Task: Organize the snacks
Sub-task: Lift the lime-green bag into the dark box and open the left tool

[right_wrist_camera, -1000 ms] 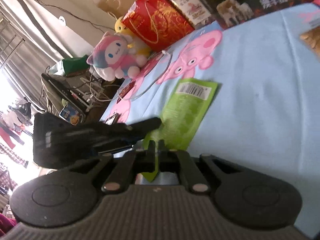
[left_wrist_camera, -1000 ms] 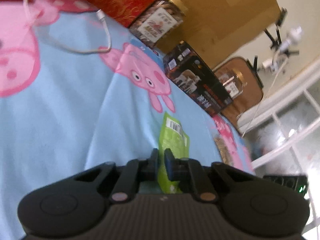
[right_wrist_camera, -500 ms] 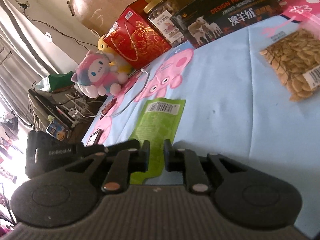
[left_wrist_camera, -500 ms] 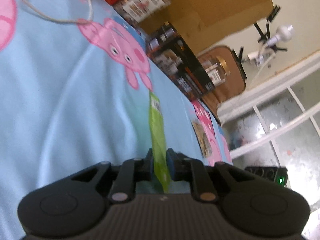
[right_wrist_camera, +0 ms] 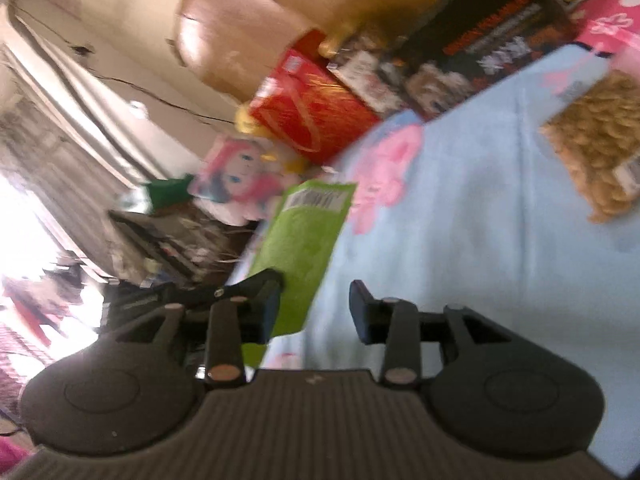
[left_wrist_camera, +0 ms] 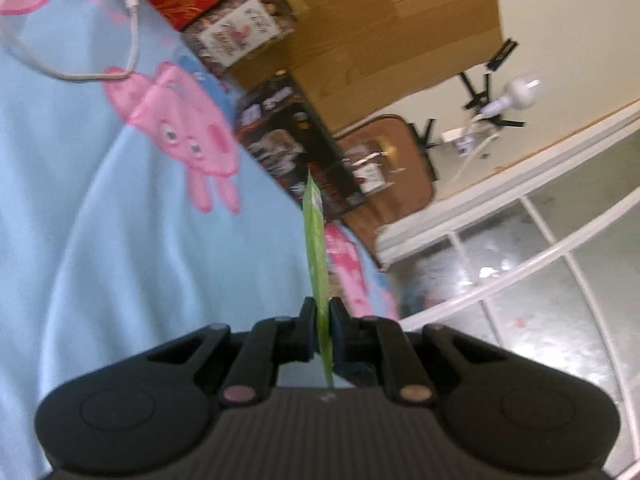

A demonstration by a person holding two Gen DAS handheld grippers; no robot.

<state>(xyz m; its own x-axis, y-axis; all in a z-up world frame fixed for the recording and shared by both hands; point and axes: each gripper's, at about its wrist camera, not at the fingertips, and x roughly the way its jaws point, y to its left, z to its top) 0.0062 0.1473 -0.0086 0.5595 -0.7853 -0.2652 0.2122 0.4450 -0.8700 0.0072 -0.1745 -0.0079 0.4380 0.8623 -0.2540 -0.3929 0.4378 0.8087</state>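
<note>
Green foil catches the eye first: the snack packet (left_wrist_camera: 316, 248) is pinched edge-on between the closed jaws of the left gripper (left_wrist_camera: 320, 314), lifted clear of the blue cartoon-pig sheet (left_wrist_camera: 100, 240). From the other side the same packet (right_wrist_camera: 308, 248) shows its barcode end, with the right gripper (right_wrist_camera: 316, 308) beside it; its jaws have just been opening and now stand apart with nothing pressed between them. A clear bag of nuts (right_wrist_camera: 600, 140) lies flat on the sheet to the right. Along the far edge stand a red box (right_wrist_camera: 312, 116), a dark box (left_wrist_camera: 296, 152) and a jar (left_wrist_camera: 244, 28). A plush toy (right_wrist_camera: 240, 176) sits beyond the packet.
</note>
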